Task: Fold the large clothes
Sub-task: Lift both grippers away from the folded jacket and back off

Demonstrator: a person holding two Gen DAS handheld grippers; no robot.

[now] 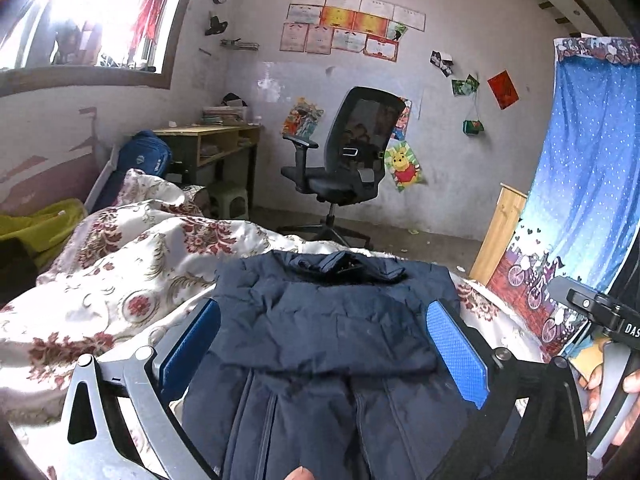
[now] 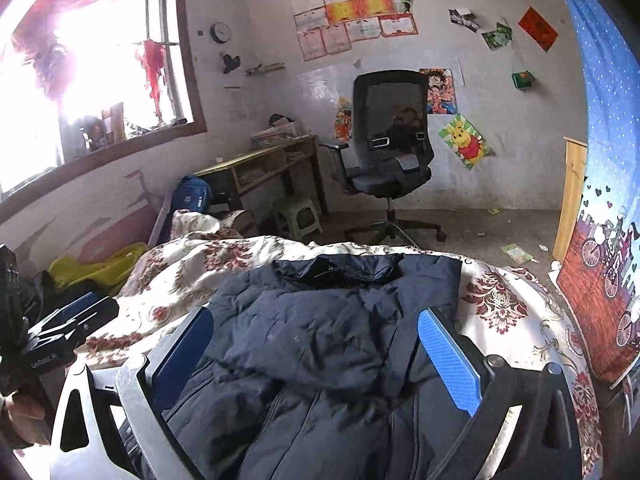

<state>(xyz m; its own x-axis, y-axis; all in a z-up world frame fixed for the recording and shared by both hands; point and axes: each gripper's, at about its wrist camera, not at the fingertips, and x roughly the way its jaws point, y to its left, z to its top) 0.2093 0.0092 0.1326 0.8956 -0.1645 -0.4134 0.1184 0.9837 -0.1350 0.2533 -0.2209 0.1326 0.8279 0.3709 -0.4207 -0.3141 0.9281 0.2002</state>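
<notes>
A large navy padded jacket [image 1: 332, 320] lies on the bed with its sleeves folded across its front and its collar at the far end. It also shows in the right wrist view [image 2: 320, 340]. My left gripper [image 1: 324, 340] is open, its blue pads [image 1: 456, 352] standing apart above the jacket's middle, holding nothing. My right gripper [image 2: 316, 344] is open too, its pads [image 2: 448, 360] spread over the same jacket, empty. Each gripper's body shows at the edge of the other's view: the right one [image 1: 604, 316] and the left one [image 2: 68, 328].
The jacket rests on a floral white and red quilt [image 1: 132, 264] covering the bed. A yellow-green cloth [image 2: 96, 268] lies at the left. A black office chair [image 1: 348, 152], a wooden desk [image 1: 208, 144] and a green stool stand beyond the bed. A blue curtain [image 1: 580, 184] hangs at right.
</notes>
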